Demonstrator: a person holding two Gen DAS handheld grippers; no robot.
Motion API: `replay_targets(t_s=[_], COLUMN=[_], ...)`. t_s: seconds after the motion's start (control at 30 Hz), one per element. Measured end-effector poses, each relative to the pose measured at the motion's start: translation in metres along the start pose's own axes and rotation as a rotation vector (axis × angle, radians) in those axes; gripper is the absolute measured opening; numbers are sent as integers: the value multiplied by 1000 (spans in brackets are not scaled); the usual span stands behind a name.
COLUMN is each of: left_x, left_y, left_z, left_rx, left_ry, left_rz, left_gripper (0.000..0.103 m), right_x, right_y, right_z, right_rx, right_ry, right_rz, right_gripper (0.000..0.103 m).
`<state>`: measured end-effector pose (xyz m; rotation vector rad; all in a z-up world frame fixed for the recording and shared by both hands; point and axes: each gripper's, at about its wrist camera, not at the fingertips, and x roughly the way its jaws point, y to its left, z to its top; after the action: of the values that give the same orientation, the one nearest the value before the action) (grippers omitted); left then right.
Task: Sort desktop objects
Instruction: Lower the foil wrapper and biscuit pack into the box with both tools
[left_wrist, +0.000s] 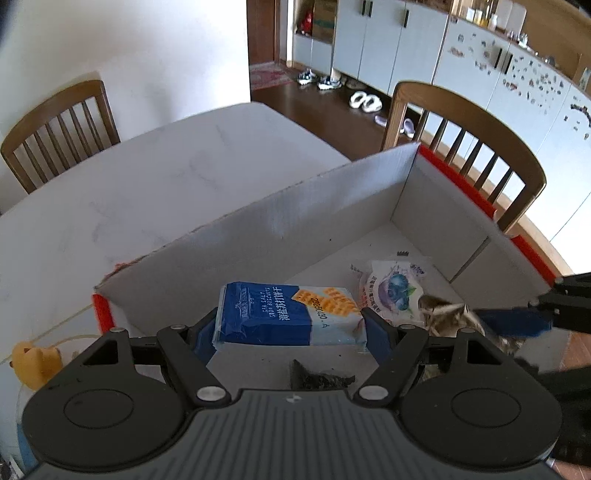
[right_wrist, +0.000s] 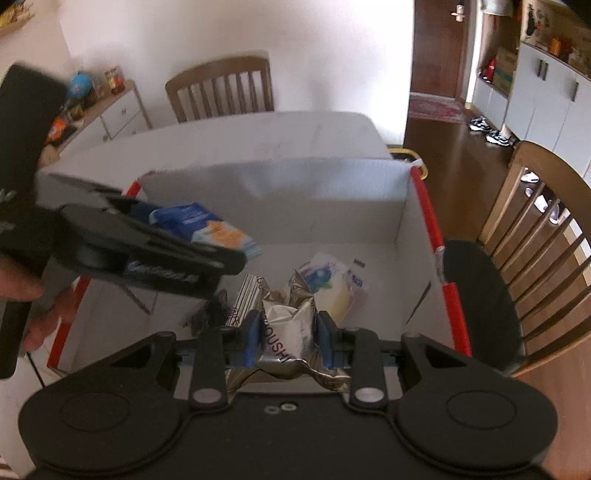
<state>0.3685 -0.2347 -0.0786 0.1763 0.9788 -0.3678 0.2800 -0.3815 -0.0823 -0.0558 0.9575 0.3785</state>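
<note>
Left tongs grip blue cracker pack over open box on desk — right tongs clamp crinkled silver packet above same box. Blueberry wrapper on box floor beyond.

Glossy blue plastic wrapper on the cracker pack; crinkled shiny foil on the silver packet. The box shows matt white corrugated cardboard. Smooth pale surface, varnished wooden chair.
</note>
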Motion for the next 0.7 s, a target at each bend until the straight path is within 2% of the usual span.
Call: replay_targets(t_s=[0.37, 0.43, 0.7], left_x=[28, 33, 47], left_y=[-4, -6, 4], left_z=[10, 11, 10], left_rx=[-22, 1, -34], left_ry=[89, 100, 144], left_rz=[0, 14, 9], left_gripper=[78, 78, 78], right_x=[24, 28, 40], right_y=[3, 3, 5], right_z=[0, -2, -7], right_rx=[-22, -19, -25], right_ry=[111, 124, 169], right_rz=[28, 33, 35], right_gripper=[31, 31, 30])
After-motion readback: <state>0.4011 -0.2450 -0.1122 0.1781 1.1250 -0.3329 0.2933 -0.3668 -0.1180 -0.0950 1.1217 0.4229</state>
